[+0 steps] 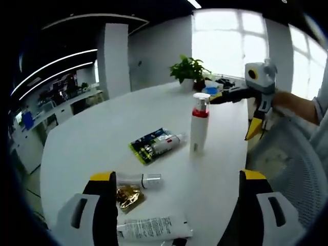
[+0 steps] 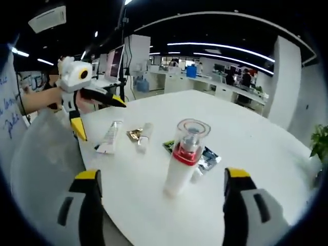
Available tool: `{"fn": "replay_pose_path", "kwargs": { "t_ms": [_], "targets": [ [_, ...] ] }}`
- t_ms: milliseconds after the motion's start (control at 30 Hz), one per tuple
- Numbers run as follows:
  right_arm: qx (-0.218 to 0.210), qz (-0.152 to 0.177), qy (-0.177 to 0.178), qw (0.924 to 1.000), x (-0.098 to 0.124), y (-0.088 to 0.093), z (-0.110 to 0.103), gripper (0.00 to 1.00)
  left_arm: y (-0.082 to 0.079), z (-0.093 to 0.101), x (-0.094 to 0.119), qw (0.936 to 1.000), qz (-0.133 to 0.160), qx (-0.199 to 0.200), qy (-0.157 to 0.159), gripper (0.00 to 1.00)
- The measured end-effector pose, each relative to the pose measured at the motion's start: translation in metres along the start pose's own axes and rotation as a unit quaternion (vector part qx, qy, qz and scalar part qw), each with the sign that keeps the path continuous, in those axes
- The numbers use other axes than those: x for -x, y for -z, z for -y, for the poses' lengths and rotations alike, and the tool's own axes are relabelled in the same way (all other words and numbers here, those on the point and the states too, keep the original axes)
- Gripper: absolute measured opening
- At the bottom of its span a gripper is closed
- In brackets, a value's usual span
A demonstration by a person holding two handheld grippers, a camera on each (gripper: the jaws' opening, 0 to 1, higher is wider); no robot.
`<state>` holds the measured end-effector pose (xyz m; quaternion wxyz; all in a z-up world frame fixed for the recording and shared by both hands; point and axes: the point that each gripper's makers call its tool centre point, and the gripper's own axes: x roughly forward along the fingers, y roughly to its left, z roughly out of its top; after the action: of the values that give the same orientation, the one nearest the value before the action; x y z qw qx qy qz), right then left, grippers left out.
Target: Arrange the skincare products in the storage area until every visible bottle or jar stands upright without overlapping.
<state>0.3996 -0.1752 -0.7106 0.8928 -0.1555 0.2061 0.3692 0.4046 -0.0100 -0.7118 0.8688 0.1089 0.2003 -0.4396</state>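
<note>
An open-plan office. The big white worktop (image 1: 102,138) looks like a meeting table, with a mesh office chair (image 1: 302,174) pulled up at about 3 o'clock. Rows of desks (image 2: 205,84) with monitors run off at 12 o'clock in the right gripper view, under long strip lights (image 2: 225,48) on a dark ceiling. A potted plant (image 1: 190,69) sits by bright windows (image 1: 230,36), and a whiteboard with writing (image 2: 10,107) stands at 9 o'clock.

Blown-out window (image 1: 241,41) glare, dim ceiling, soft fisheye edges.
</note>
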Motion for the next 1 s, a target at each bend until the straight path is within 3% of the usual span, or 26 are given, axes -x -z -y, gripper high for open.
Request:
{"fn": "replay_pose_path", "kwargs": {
  "t_ms": [267,533,700,900,1000],
  "targets": [
    [-0.005,-0.001,-0.006,1.0000,0.001,0.001,-0.001,1.00,0.009,-0.020,0.023,0.9996,-0.002,0.013,-0.025,0.97],
    [0.002,-0.002,-0.022,0.9998,0.000,0.004,-0.007,1.00,0.030,-0.033,0.037,0.9987,-0.027,0.016,-0.041,0.97],
    [0.025,-0.003,-0.015,0.9996,-0.003,0.000,-0.009,1.00,0.039,-0.034,0.040,0.9984,-0.045,0.008,-0.034,0.97],
    [0.007,-0.005,-0.010,0.9999,-0.004,0.003,-0.002,1.00,0.040,-0.032,0.039,0.9986,-0.051,-0.004,-0.011,0.97],
    [0.004,-0.013,-0.010,0.9998,-0.005,0.007,-0.002,1.00,0.046,-0.036,0.037,0.9970,-0.073,-0.023,-0.006,0.97]
  ]
}}
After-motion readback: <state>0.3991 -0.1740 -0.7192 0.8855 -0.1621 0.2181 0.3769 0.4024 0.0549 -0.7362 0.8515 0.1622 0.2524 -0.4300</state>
